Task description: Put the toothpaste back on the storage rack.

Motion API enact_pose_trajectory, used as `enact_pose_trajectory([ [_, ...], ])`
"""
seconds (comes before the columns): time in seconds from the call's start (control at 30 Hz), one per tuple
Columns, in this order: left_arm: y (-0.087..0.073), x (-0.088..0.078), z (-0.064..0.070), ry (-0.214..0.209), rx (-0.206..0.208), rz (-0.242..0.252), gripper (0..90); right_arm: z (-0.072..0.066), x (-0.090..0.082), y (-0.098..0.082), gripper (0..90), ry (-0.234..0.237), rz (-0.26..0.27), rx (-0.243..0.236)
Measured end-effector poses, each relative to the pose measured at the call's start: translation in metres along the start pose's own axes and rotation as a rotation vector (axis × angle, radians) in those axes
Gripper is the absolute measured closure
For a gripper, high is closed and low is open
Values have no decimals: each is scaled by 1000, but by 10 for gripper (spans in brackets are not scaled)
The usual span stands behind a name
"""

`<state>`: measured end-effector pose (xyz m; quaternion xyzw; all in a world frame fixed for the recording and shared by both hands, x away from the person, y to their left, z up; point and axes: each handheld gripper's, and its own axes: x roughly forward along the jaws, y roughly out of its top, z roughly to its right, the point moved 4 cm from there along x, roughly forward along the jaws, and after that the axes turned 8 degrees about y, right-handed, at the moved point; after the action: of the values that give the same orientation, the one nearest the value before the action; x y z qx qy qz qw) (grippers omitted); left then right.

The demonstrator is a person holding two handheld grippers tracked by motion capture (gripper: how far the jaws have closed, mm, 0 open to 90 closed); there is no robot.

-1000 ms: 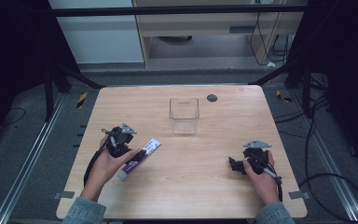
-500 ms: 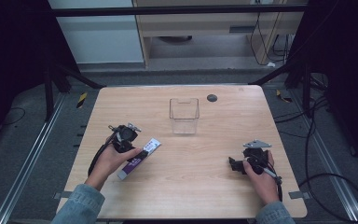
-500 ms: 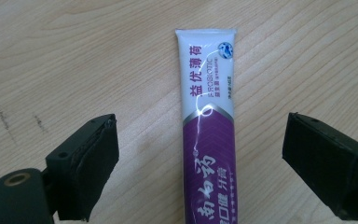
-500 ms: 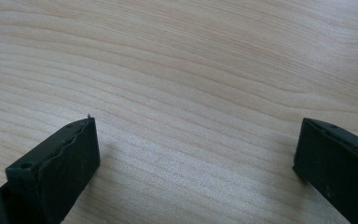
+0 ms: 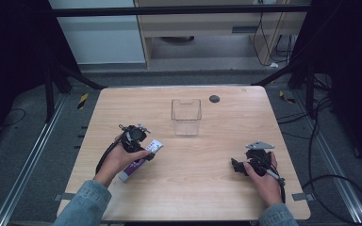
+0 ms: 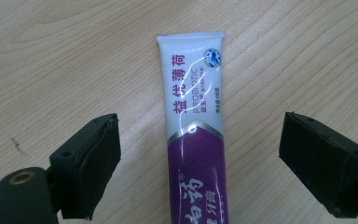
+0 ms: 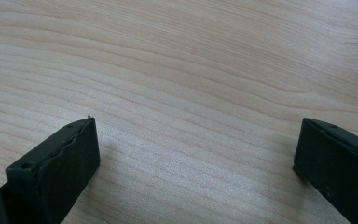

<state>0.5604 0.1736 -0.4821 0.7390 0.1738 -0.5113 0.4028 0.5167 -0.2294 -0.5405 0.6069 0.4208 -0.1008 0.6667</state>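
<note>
Wooden table (image 6: 51, 56), purple-white (glossy) toothpaste tube (image 6: 196, 140)

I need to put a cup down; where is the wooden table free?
Free: the bare wood between the purple-and-white toothpaste tube and the right gripper, and the table's near edge. Crowded: around the left gripper over the tube.

The table (image 5: 217, 188) is pale wood, matt, with fine grain. The tube (image 6: 196, 140), mid-frame, is glossy white and purple plastic. The box (image 5: 186, 117), centre top, is clear smooth plastic. Both grippers' pads (image 7: 60, 172) look matt black and ridged.
</note>
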Motion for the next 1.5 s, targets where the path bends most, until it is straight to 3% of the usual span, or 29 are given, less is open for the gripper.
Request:
enact_pose_trajectory([
  [0.23, 4, 8, 1, 16, -7, -29, 150, 0, 0, 0, 4, -1, 0, -2],
  [0.57, 6, 15, 4, 6, 14, -39, 272, 0, 0, 0, 4, 0, 0, -4],
  [0.83, 5, 22, 5, 26, 45, -69, 334, 0, 0, 0, 4, 0, 0, -4],
  [1.17, 2, 28, 4, 18, 27, -69, 399, 0, 0, 0, 4, 0, 0, -4],
  [1.5, 3, 28, 4, -13, 13, -59, 527, 0, 0, 0, 4, 0, 0, -4],
])
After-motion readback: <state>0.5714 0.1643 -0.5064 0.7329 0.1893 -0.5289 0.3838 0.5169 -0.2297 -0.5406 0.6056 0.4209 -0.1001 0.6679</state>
